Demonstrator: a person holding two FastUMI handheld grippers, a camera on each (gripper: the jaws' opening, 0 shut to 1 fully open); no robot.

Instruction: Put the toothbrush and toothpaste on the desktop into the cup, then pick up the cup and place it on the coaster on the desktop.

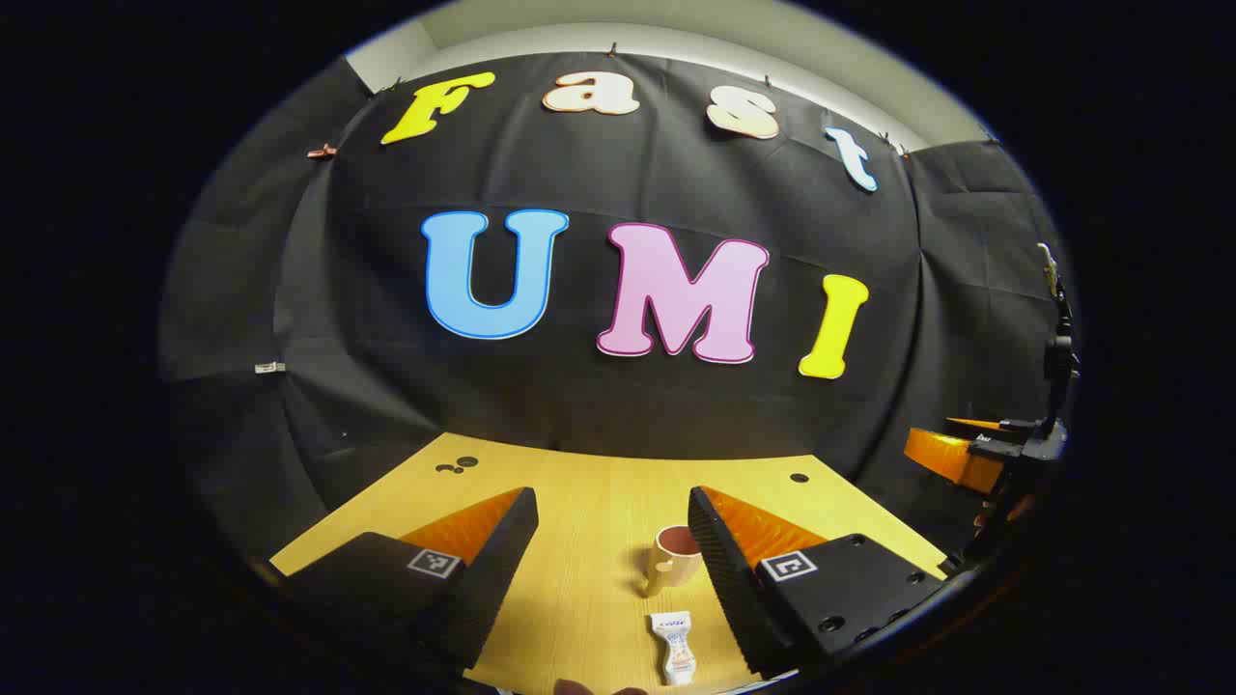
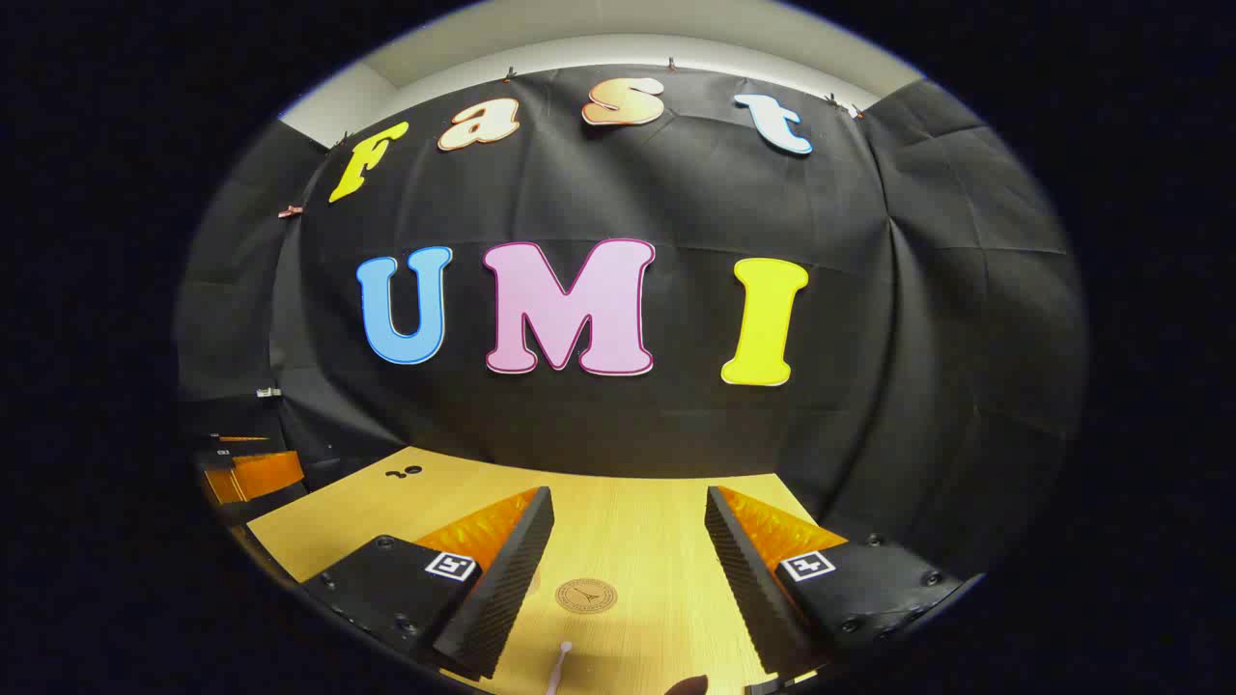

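In the left gripper view a beige cup (image 1: 673, 559) with a dark inside stands on the wooden desktop (image 1: 589, 502), its handle turned left, just left of my right-hand finger. A white toothpaste tube (image 1: 675, 647) lies nearer, below the cup. My left gripper (image 1: 612, 516) is open above the desk with nothing between its fingers. In the right gripper view a round tan coaster (image 2: 586, 596) lies on the desktop between my fingers, and the pale tip of a toothbrush (image 2: 559, 666) lies nearer at the bottom edge. My right gripper (image 2: 630, 512) is open and holds nothing.
The other gripper (image 1: 975, 454) shows orange and black at the far right of the left gripper view. The other gripper (image 2: 246, 473) sits at the left edge of the right gripper view. Small dark holes (image 1: 457, 466) mark the desk's far left corner. Black cloth walls close the desk.
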